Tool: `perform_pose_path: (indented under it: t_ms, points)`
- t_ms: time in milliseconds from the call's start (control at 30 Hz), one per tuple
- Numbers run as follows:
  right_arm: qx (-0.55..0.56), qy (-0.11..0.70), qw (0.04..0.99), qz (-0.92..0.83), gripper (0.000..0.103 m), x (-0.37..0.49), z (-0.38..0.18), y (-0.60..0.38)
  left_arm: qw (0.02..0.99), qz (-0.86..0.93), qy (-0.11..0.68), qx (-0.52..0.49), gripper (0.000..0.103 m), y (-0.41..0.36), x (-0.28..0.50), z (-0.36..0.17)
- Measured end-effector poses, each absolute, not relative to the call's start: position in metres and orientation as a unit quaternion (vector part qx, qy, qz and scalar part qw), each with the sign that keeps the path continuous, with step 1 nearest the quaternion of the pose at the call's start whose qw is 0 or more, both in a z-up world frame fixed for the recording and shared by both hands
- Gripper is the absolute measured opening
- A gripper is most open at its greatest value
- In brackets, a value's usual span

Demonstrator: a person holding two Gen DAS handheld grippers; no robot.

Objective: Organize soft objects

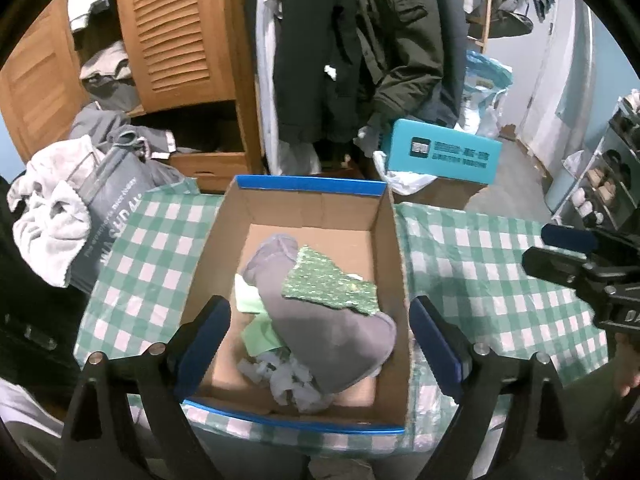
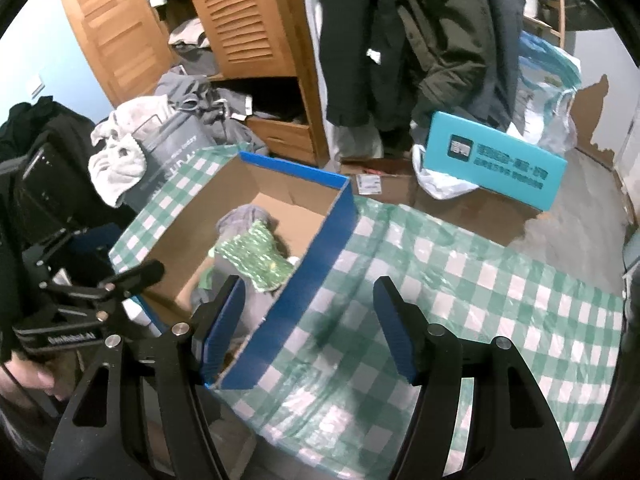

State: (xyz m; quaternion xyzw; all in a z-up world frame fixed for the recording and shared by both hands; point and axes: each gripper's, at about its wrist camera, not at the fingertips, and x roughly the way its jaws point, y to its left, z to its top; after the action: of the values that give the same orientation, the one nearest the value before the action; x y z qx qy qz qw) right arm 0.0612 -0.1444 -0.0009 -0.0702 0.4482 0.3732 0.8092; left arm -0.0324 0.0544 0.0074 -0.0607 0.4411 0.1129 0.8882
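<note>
A cardboard box with a blue rim (image 1: 308, 186) (image 2: 320, 256) stands on the green-checked tablecloth (image 1: 480, 280) (image 2: 460, 300). Inside lie a grey garment (image 1: 332, 332) (image 2: 240, 216), a green sparkly cloth (image 1: 328, 286) (image 2: 256, 256) on top of it, a light green piece (image 1: 260, 332) and a whitish crumpled piece (image 1: 292, 380). My left gripper (image 1: 320, 344) is open and empty above the box's near end. My right gripper (image 2: 310, 328) is open and empty, straddling the box's right wall; it also shows in the left wrist view (image 1: 568, 256).
A grey bag (image 1: 108, 216) (image 2: 176, 152) with a white towel (image 1: 52, 216) (image 2: 120, 160) stands left of the table. A teal box (image 1: 440, 152) (image 2: 496, 164), a wooden wardrobe (image 1: 180, 40) and hanging coats (image 1: 360, 40) stand behind. Shoe shelves (image 1: 616, 176) are at the right.
</note>
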Motion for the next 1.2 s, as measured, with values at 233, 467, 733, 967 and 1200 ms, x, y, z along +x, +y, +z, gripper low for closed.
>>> perform_pose_path:
  t_ms: [233, 467, 733, 967, 1200]
  points:
    - [-0.067, 0.451, 0.811, 0.368, 0.066, 0.063, -0.010, -0.153, 0.890, 0.114, 0.438, -0.058, 0.092, 0.048, -0.029, 0.007]
    - [-0.074, 0.445, 0.812, 0.371, 0.066, 0.063, -0.009, -0.149, 0.891, 0.115, 0.437, -0.053, 0.092, 0.047, -0.026, 0.005]
    - [-0.071, 0.451, 0.807, 0.374, 0.066, 0.064, -0.010, -0.146, 0.890, 0.117, 0.438, -0.048, 0.092, 0.045, -0.025, 0.004]
    - [-0.073, 0.451, 0.808, 0.373, 0.066, 0.064, -0.010, -0.146, 0.890, 0.115, 0.438, -0.045, 0.092, 0.043, -0.025, 0.003]
    - [-0.077, 0.456, 0.806, 0.370, 0.066, 0.068, -0.013, -0.149, 0.889, 0.120, 0.439, -0.043, 0.092, 0.042, -0.026, 0.002]
